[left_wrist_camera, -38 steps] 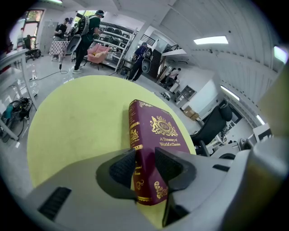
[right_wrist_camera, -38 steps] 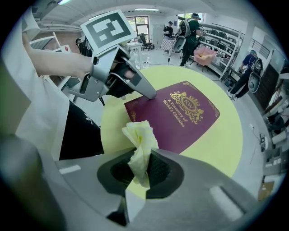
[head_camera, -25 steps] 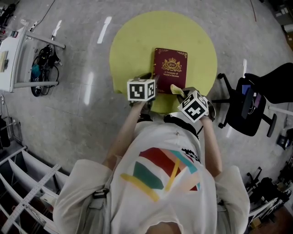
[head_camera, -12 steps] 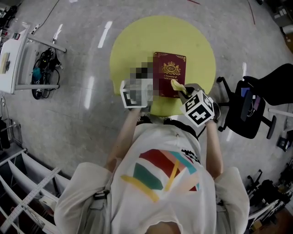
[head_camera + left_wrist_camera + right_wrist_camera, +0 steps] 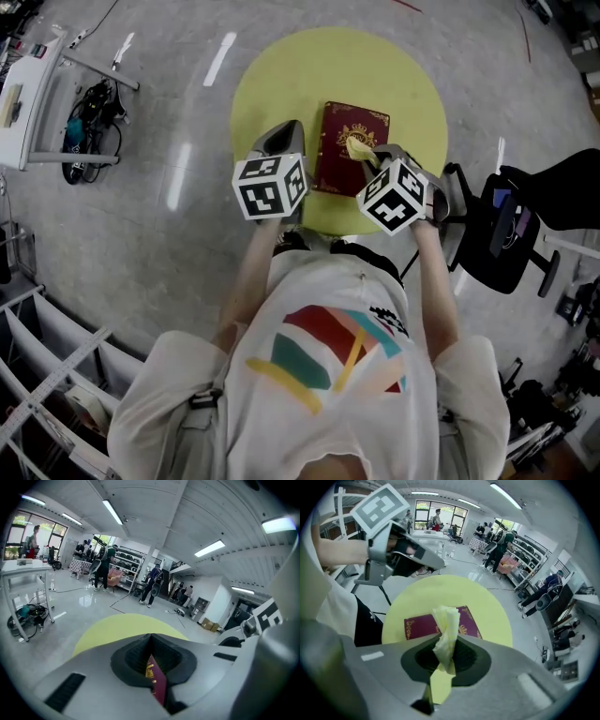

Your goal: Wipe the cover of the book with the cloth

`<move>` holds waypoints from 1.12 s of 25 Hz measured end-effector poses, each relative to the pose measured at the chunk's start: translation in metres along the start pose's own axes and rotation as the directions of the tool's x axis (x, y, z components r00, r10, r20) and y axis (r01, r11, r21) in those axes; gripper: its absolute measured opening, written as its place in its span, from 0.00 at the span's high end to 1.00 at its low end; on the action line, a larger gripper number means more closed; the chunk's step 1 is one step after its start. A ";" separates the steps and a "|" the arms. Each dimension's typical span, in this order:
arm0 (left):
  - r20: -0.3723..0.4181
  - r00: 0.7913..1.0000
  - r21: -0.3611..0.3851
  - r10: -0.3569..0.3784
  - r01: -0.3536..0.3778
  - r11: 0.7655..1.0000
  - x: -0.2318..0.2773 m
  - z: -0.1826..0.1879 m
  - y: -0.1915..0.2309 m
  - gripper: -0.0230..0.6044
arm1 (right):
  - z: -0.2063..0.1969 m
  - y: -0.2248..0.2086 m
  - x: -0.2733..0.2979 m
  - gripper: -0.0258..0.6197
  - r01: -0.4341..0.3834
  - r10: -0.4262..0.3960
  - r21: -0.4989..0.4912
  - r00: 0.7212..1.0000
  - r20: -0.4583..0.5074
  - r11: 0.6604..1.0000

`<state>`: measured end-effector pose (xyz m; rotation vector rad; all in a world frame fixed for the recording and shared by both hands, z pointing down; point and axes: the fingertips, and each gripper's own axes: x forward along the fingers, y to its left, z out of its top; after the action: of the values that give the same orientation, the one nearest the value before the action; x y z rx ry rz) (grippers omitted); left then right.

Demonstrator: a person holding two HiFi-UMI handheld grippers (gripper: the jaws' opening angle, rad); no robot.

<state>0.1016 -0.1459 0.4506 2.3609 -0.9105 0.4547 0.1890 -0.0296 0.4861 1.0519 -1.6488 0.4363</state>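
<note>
A dark red hardcover book [image 5: 336, 155] with a gold crest, gold border and gold lettering lies closed and flat, cover up, on a round yellow table [image 5: 281, 75], towards the side nearest the person. A pale yellow cloth [image 5: 446, 625], bunched into a crumpled wad, is pinched between the jaws of the right gripper [image 5: 445, 644]. Its loose end hangs over the book's cover; contact cannot be made out.

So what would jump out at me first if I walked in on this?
Probably the round yellow table, with a dark red hardcover book with gold print lying flat on it. Then the two hand-held tools above it: the right gripper pinches a crumpled pale yellow cloth over the book, and the left gripper hangs shut and empty beside the book's left edge.
</note>
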 end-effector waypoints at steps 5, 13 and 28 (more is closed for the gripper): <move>0.027 0.999 -0.024 0.042 -0.041 0.999 -0.012 0.004 0.015 0.94 | 0.014 -0.036 0.042 0.91 0.082 -0.091 -0.119 0.993 -0.071 0.990; 0.061 0.989 -0.073 0.134 -0.129 0.989 -0.046 0.012 0.055 0.94 | 0.054 -0.074 0.094 0.91 0.074 -0.091 -0.155 0.990 -0.109 0.985; 0.100 0.972 -0.133 0.212 -0.199 0.971 -0.075 0.018 0.092 0.94 | 0.049 -0.083 0.137 0.91 0.065 -0.122 -0.254 0.969 -0.216 0.965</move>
<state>-0.0136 -0.1752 0.4353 2.2091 -1.2088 0.3370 0.2237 -0.1680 0.5749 0.8567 -1.3989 0.2721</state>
